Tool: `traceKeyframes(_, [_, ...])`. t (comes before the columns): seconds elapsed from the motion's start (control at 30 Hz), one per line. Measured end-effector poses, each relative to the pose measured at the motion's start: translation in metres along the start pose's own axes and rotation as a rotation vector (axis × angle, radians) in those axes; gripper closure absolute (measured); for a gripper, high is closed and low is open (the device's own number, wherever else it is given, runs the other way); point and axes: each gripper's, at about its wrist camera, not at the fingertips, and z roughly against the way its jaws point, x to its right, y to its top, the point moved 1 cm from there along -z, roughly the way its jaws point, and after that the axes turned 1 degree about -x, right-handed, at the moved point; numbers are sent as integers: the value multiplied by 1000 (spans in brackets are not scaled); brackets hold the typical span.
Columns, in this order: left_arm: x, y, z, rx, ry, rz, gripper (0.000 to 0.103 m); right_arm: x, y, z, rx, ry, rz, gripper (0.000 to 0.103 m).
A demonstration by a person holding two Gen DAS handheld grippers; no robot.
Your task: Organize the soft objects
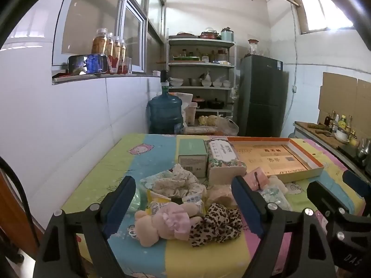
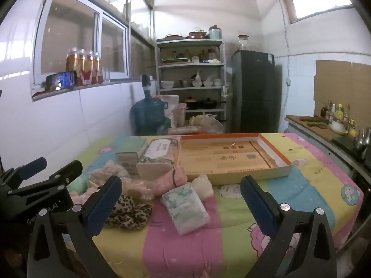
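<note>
While both grippers hover with nothing held, the soft things lie heaped on the near left part of the table, which wears a striped cartoon cloth. Nearest the left gripper are a peach plush toy with a pink bow and, touching it on the right, a leopard-print cloth. Just behind them sit yellow snack packets and a crumpled floral cloth. Further right lie a rolled pink towel, a small white plush and a pack of tissues in pale green print, the pack lying between the right gripper's jaws but untouched. Both sets of jaws stand wide. Behind the heap stand a green carton and a floral tissue pack, side by side. To their right lies a shallow orange-rimmed box lid, empty of soft things. Beyond the table are a water jug, a shelf rack and a dark fridge.
</note>
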Motion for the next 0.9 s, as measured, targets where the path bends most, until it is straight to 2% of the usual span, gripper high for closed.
traceKeyframes(0.9, [-4, -1, 1, -18, 15, 16, 18, -1, 2, 4, 8, 10, -7, 1])
